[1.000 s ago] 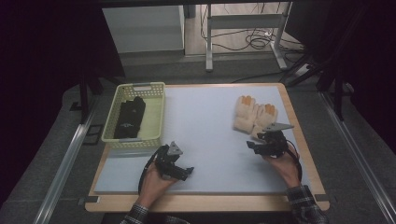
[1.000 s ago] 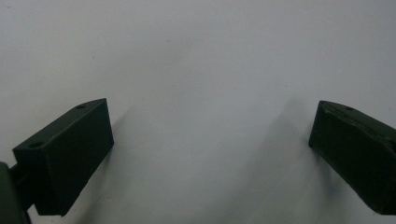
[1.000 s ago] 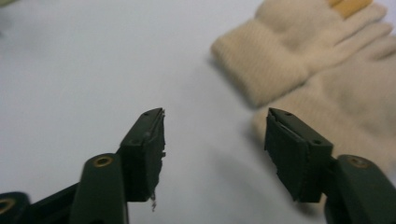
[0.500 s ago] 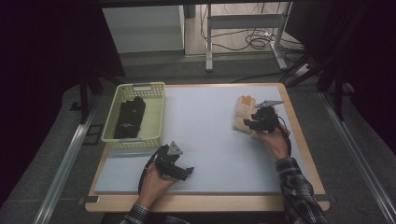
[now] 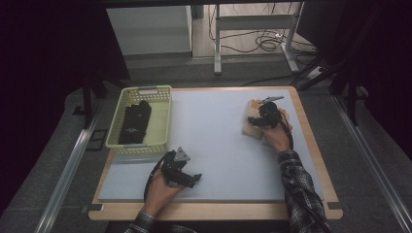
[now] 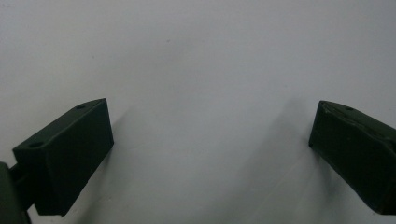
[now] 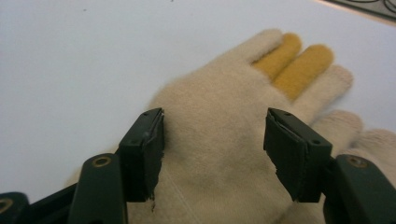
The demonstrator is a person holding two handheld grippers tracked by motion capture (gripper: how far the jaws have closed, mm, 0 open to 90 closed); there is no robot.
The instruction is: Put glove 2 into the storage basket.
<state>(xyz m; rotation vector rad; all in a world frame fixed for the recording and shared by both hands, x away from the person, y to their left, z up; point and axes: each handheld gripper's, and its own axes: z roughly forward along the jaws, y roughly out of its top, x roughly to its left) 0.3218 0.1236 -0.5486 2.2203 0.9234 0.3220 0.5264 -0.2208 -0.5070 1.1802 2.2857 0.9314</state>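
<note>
A pair of cream knitted gloves [image 5: 249, 127] lies at the back right of the pale mat [image 5: 214, 141]. In the right gripper view the top glove [image 7: 219, 112] has yellow fingers [image 7: 294, 60]. My right gripper [image 5: 260, 119] hangs right over its palm. Its jaws have just been opening and stand apart [image 7: 214, 140] with the glove's palm between them, the pads not pressing on it. My left gripper [image 5: 192, 178] rests on the mat near the front edge, open [image 6: 210, 149], with bare mat between its jaws.
A pale green basket [image 5: 145, 91] stands at the mat's left edge with black gloves [image 5: 135, 121] in it. The wooden table's rim [image 5: 311, 145] runs close behind and right of the cream gloves. A second cream glove [image 7: 373, 140] lies beside the first.
My right hand has moved away from the person, from the front right of the mat onto the cream gloves. The left hand has stayed in place.
</note>
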